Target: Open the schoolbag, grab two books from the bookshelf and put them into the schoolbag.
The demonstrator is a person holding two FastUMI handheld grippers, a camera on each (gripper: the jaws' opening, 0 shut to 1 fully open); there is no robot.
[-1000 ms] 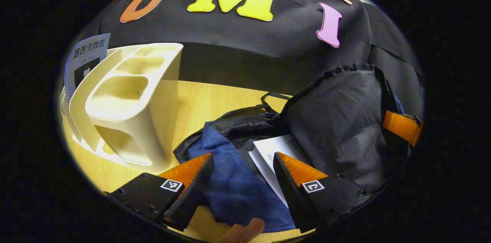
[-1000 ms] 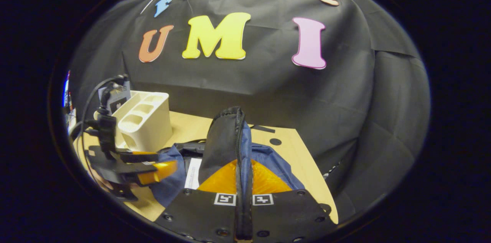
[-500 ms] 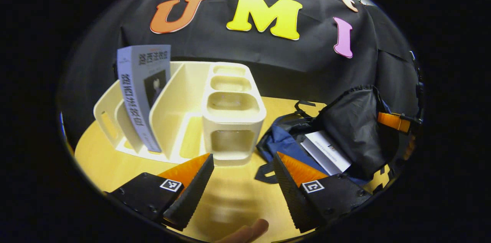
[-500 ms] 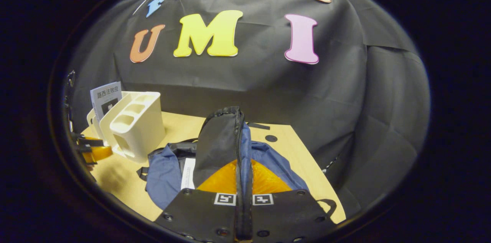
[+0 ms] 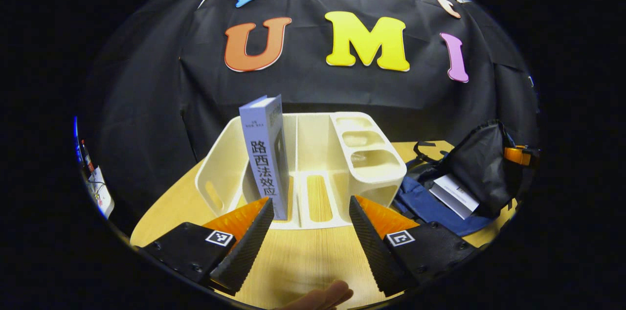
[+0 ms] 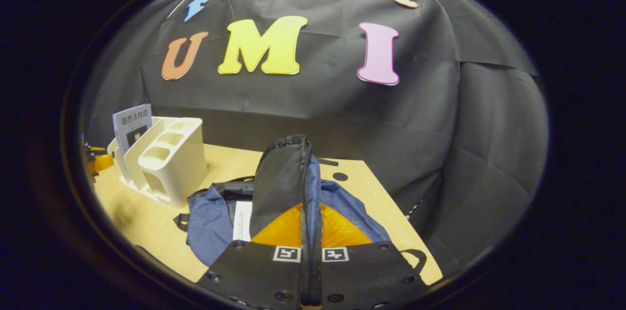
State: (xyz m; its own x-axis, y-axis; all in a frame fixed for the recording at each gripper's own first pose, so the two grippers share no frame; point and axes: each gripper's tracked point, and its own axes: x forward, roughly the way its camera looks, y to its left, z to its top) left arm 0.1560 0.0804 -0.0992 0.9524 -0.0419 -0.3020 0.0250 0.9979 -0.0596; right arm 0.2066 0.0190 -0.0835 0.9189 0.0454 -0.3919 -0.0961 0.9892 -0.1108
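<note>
One pale wooden desk [image 5: 303, 261] carries everything, backed and flanked by black cloth walls. On it stands a cream bookshelf [image 5: 313, 163] with upright dividers and a block of small compartments along one side. A single grey-blue book [image 5: 264, 153] stands upright in one of its slots, spine toward the left tool. Beside the bookshelf lies the blue schoolbag [image 6: 210, 222], its black-lined flap [image 6: 283, 178] raised so that the mouth stands open; a white book [image 5: 455, 195] lies inside, partly under the flap. The left tool [image 5: 308, 222] hovers just in front of the bookshelf, its two fingers spread wide with nothing between them, the standing book just beyond its left finger. The right tool [image 6: 311, 232] has its fingers pressed together on the zippered edge of the flap, holding it upright. In the right gripper view, bare desk lies between bag and bookshelf, and the desk's right edge runs close beside the bag, with black cloth falling away beyond it. A fingertip [image 5: 323, 295] shows at the bottom of the left gripper view.
</note>
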